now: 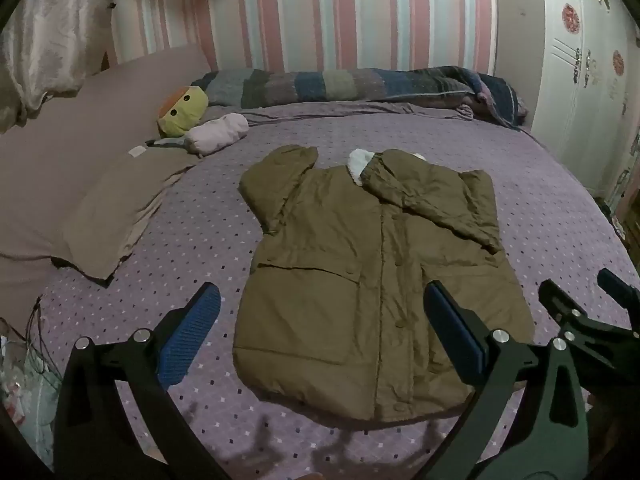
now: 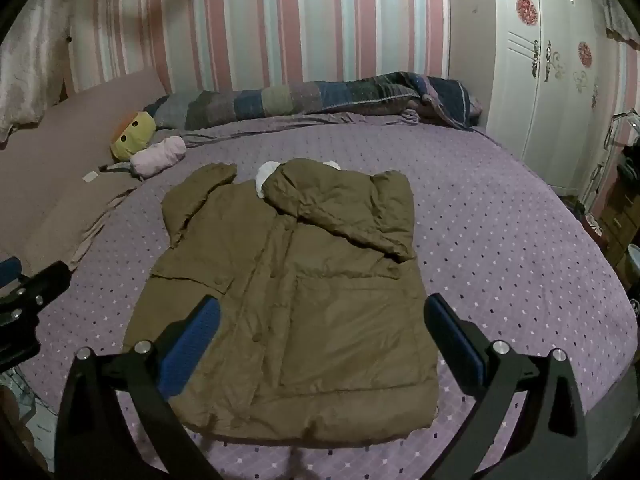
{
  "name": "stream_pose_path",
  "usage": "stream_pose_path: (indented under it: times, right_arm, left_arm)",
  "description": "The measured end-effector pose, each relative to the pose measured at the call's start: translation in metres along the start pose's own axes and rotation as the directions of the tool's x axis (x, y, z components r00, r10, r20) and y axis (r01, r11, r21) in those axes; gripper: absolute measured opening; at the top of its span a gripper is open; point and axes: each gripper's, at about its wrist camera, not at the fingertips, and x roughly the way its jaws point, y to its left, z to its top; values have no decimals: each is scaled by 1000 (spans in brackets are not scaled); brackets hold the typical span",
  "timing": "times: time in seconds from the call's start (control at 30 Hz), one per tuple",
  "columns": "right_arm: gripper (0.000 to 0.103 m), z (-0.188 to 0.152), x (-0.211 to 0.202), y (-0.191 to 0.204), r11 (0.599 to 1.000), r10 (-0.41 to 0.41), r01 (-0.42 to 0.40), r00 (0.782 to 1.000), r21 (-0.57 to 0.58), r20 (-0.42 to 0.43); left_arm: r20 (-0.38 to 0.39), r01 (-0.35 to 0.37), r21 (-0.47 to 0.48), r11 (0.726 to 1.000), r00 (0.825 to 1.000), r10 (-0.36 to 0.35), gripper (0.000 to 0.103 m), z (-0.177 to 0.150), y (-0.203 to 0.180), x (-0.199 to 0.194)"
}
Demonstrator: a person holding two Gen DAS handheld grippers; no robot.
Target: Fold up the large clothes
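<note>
Spreading out ahead of both grippers is a bed (image 1: pixel 540 184) under a purple sheet dotted with small diamonds, and it fills most of each view. Beyond the grippers, at the far edge of the bed against the striped wall, lies a rolled patchwork quilt (image 1: pixel 340 86). Ahead and to the left of the left gripper sits a long tan pillow (image 1: pixel 108 200).

An olive-brown coat (image 1: pixel 360 280) lies flat on the sheet, front side up, directly ahead of and below both grippers, its hem nearest them and its white-lined collar farthest away. One sleeve is folded across the chest on the right-hand side; the other sleeve lies alongside the body on the left.

Far ahead and left of the grippers, a yellow plush toy (image 1: pixel 184 110) rests by the pillow, with a pale pink roll of cloth (image 1: pixel 218 134) just beside it.

The left gripper (image 1: pixel 320 332) hovers over the coat's hem with its blue-padded jaws spread wide, holding nothing. The right gripper (image 2: pixel 320 336) hovers over the lower right part of the coat, jaws likewise wide apart and empty; its frame shows at the right edge of the left wrist view.
</note>
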Motion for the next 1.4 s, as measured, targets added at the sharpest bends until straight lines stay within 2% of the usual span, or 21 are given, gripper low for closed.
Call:
stream_pose_path:
  times: [0.2,0.27,1.4]
  right_arm:
    - [102,5,-1,0,1000,-16,16,1000,-1,2]
    - [102,5,-2,1,1000,-11,11,1000,-1,6]
    - [102,5,-10,0,1000,-14,14,1000,-4,21]
  left_arm:
    - [8,11,17,1000,1000,-11,100,-4,-1,-5]
    - [-2,-8,5,1000,1000,8,100,2,3,0]
    - [-8,-24,6,1000,1000,24,100,6,4,6]
